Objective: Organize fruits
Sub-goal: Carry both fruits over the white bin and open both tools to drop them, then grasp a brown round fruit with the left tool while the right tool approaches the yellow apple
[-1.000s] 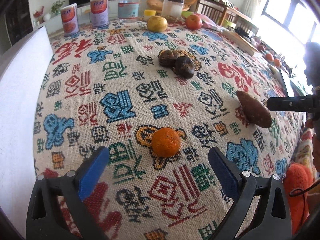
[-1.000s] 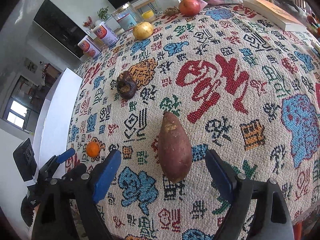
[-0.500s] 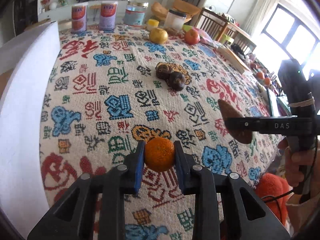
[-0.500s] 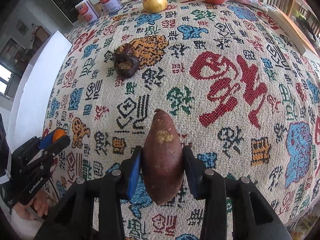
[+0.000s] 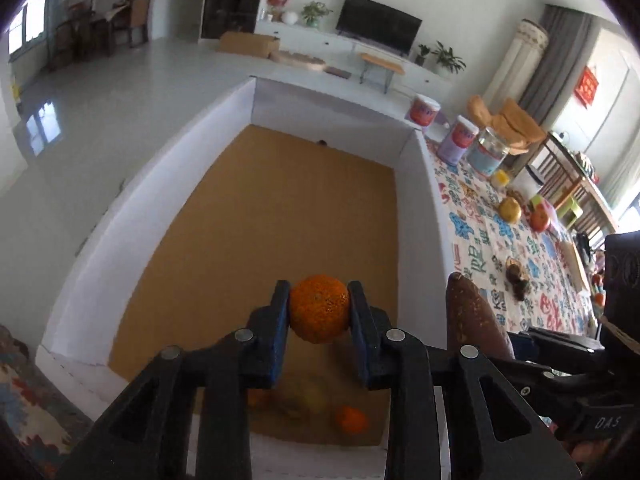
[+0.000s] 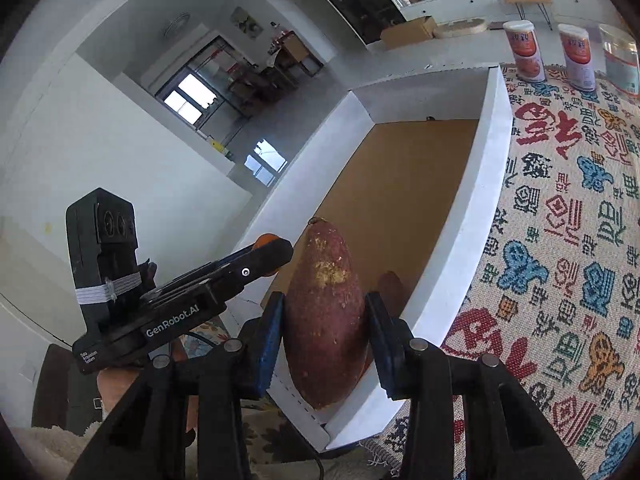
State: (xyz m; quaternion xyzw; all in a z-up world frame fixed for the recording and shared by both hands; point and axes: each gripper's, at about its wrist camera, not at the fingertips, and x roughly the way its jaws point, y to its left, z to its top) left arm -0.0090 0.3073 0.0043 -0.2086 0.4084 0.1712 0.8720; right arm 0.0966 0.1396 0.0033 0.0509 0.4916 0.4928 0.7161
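White-walled box (image 5: 420, 216) with a brown cardboard floor, standing against the left edge of the table; far end bare, near end holding an orange (image 5: 351, 420) and at least two blurred yellowish and orange fruits (image 5: 312, 398) that cannot be told apart, seen between the gripper arms. Left gripper (image 5: 319, 312): blue pads clamped on a mandarin orange (image 5: 319, 308), one pad pressing each side, the fruit held in the air above the near end of the box floor. Just right of it in the left wrist view, the tip of a sweet potato (image 5: 468, 320) rising over the box's right wall. Right gripper (image 6: 325, 332): blue pads closed against both flanks of that sweet potato, pointed end forward, held above the near corner of the box; a second brown root end shows on the box floor behind its right pad. In the right wrist view the left gripper lies to the left, with a sliver of the mandarin orange showing at its tip. Patterned woven tablecloth (image 5: 516, 276) right of the box, carrying a yellow pear-like fruit (image 5: 510, 210), a red apple (image 5: 540, 218) beside it, and a dark brown shrivelled fruit (image 5: 518, 280) nearer the camera. Far end of the cloth: two pink-labelled canisters (image 6: 524, 54), a clear jar (image 5: 489, 154).
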